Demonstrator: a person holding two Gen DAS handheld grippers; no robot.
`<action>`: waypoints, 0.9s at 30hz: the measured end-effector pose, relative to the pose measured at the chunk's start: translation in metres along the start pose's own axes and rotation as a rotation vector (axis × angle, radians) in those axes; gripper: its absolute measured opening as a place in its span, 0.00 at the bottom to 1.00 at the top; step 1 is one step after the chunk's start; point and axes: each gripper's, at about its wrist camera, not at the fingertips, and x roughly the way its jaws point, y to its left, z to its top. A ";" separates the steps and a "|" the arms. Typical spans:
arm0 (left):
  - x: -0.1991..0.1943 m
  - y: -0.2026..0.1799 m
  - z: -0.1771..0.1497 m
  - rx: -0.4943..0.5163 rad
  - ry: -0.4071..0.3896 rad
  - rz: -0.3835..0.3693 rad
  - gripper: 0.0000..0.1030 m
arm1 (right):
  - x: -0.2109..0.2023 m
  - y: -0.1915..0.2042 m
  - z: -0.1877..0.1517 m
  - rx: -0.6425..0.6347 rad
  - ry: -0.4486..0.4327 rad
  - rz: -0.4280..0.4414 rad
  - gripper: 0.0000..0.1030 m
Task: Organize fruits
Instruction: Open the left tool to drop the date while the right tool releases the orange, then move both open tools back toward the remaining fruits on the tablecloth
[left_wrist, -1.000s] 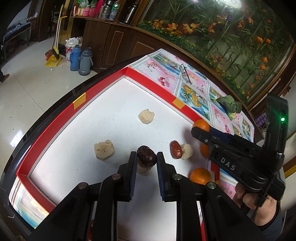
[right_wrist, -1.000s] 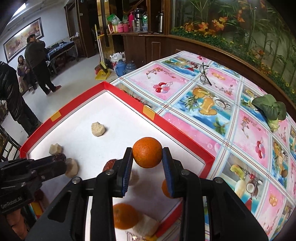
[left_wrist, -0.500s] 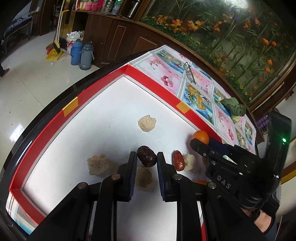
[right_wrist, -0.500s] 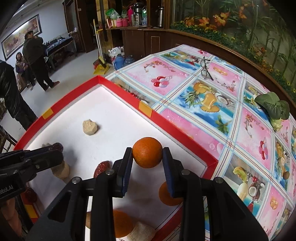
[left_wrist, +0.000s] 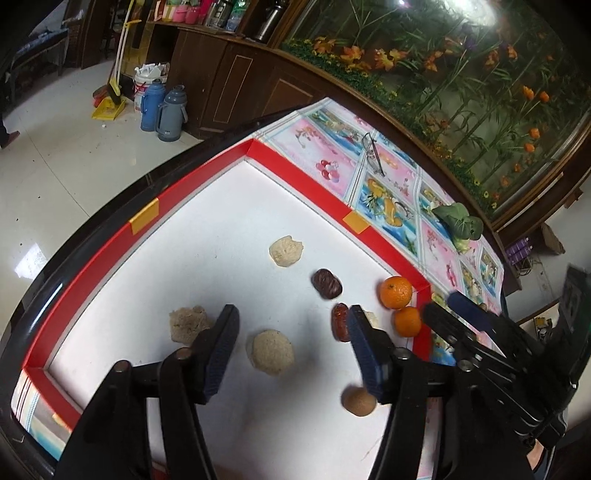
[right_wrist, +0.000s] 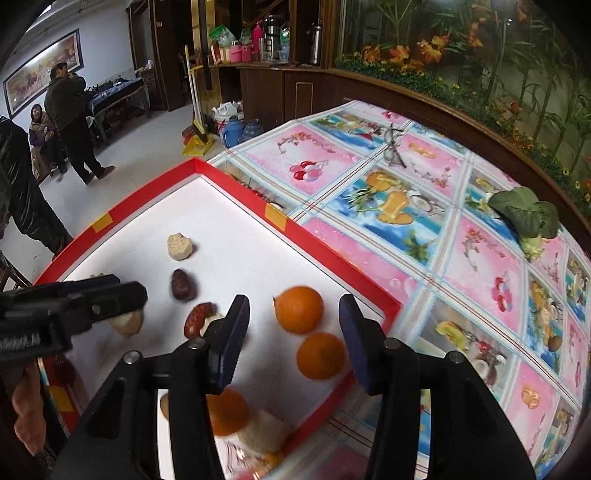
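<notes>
Date (left_wrist: 340, 322) lengthwise between tool (left_wrist: 291, 345) fingers, untouched.

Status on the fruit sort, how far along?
Done: two oranges sit together in the tray corner; a dark date lies near a red one. In hand: nothing, left tongs and right tongs are open. Left: a third orange and beige lumps lie scattered.

left claw (left_wrist: 291, 347) spread wide over beige lump (left_wrist: 272, 351), two oranges (left_wrist: 396, 292) beyond
</notes>
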 end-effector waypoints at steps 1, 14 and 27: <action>-0.003 -0.001 0.000 -0.003 -0.012 0.002 0.69 | -0.005 -0.003 -0.002 0.007 -0.008 -0.001 0.51; 0.003 -0.078 -0.021 0.145 -0.063 0.033 0.78 | -0.096 -0.107 -0.105 0.210 -0.077 -0.134 0.63; 0.091 -0.237 -0.058 0.490 0.051 0.013 0.78 | -0.066 -0.273 -0.136 0.496 -0.035 -0.286 0.47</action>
